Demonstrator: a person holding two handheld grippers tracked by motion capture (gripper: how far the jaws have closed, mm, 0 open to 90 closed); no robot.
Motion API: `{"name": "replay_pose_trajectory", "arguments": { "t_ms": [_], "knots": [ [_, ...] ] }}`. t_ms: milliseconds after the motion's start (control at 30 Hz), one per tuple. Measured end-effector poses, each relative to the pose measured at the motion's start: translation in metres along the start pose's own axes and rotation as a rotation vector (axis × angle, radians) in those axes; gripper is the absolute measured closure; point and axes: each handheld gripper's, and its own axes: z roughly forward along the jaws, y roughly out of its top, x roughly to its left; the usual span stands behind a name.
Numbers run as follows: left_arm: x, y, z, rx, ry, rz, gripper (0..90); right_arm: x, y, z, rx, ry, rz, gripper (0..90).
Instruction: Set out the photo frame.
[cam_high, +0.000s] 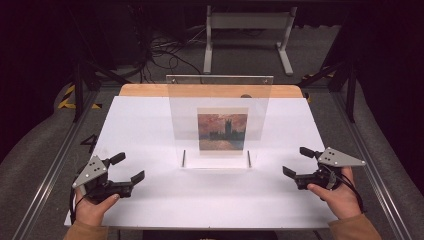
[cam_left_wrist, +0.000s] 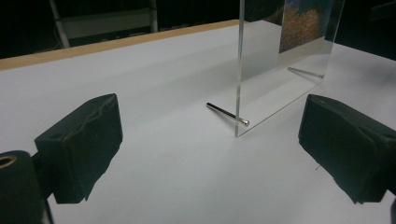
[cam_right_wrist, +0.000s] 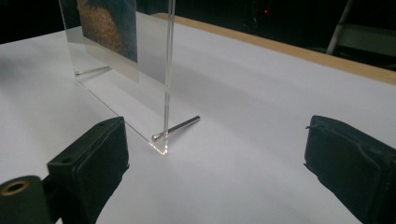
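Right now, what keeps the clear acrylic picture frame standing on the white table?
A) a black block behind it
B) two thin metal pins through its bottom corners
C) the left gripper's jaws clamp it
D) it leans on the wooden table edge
B: the clear acrylic picture frame stands upright on two thin metal pins, with both grippers' jaws open and apart from it.

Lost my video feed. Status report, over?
Left gripper and right gripper open, empty, low over white table. Clear acrylic picture frame upright on metal pins, centred between them, untouched. Nothing in the way.
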Motion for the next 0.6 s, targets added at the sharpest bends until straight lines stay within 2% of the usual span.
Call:
{"name": "replay_pose_trajectory", "arguments": {
  "t_ms": [167, 233, 400, 500, 533, 600],
  "knots": [
    [0.0, -0.009, 0.006, 0.004, -0.016, 0.0, 6.6, 0.005, -0.019, 0.01, 0.04, 0.018, -0.004, 6.0],
    [0.0, -0.011, 0.009, -0.001, -0.036, -0.013, 6.5, 0.005, -0.024, 0.011, 0.046, 0.014, -0.007, 5.9],
    [-0.001, -0.017, 0.015, -0.001, -0.053, -0.035, 6.6, 0.007, -0.037, 0.013, 0.065, 0.016, 0.013, 5.4],
    [-0.002, -0.021, 0.021, 0.021, -0.06, -0.032, 6.5, 0.008, -0.043, 0.015, 0.098, 0.026, 0.017, 5.4],
    [-0.002, -0.022, 0.023, 0.027, -0.06, -0.028, 6.2, 0.008, -0.043, 0.016, 0.102, 0.037, 0.013, 5.7],
    [-0.003, -0.023, 0.026, 0.038, -0.065, -0.023, 6.0, 0.008, -0.043, 0.015, 0.094, 0.026, 0.011, 5.6]
  ]
}}
